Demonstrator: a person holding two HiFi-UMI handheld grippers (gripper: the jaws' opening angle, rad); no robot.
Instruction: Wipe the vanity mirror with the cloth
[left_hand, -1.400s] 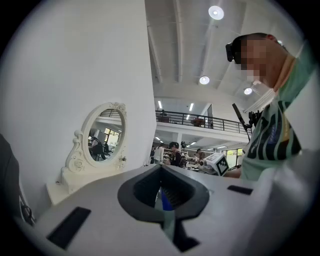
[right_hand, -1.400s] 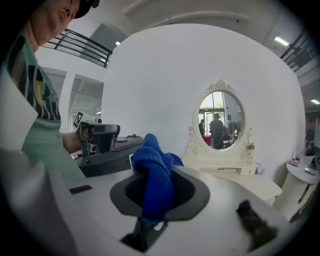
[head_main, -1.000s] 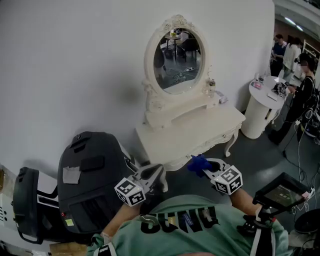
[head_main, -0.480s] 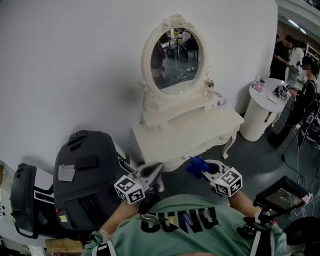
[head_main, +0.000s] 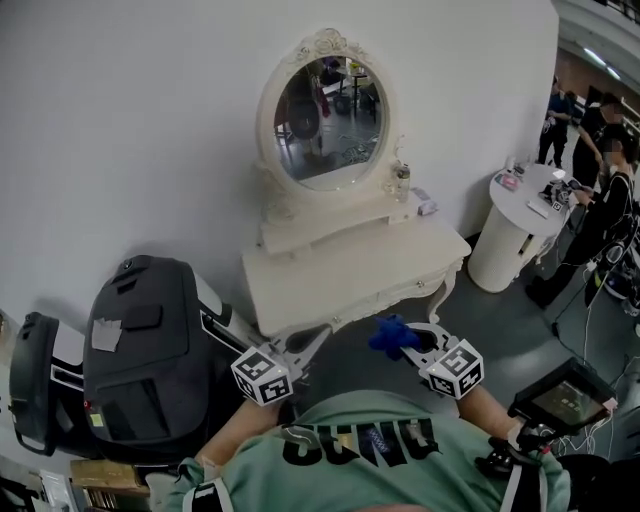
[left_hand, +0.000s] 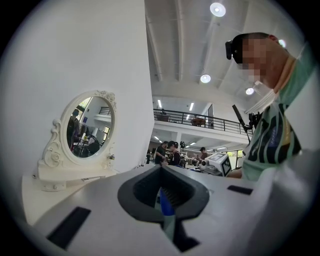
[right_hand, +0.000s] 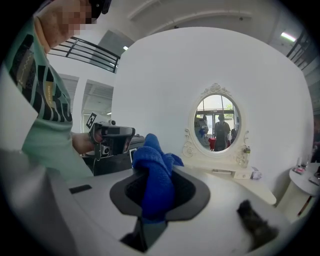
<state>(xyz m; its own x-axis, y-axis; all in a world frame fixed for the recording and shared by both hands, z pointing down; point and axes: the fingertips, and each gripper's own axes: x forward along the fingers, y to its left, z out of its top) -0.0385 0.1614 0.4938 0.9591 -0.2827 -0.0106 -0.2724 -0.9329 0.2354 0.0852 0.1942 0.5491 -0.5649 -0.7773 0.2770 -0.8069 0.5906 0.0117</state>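
The oval vanity mirror (head_main: 328, 108) in its white carved frame stands on the white dressing table (head_main: 300, 285) against the wall, well ahead of both grippers. My right gripper (head_main: 405, 341) is held low in front of my chest, shut on a bunched blue cloth (head_main: 390, 336) that sticks out past its jaws. In the right gripper view the cloth (right_hand: 154, 176) fills the jaws and the mirror (right_hand: 217, 122) is far off. My left gripper (head_main: 314, 341) hovers beside it, jaws shut with nothing held; its view shows the mirror (left_hand: 91, 127) at the left.
A black bag (head_main: 148, 350) stands left of the dressing table by the wall. A small bottle (head_main: 402, 182) sits on the mirror's shelf. At the right are a white round stand (head_main: 512, 235), several people (head_main: 598, 190) and a screen on a stand (head_main: 562, 396).
The dressing table and mirror have slid left in the head view as the camera shifted. Both grippers keep the same pose near my chest, the cloth still held.
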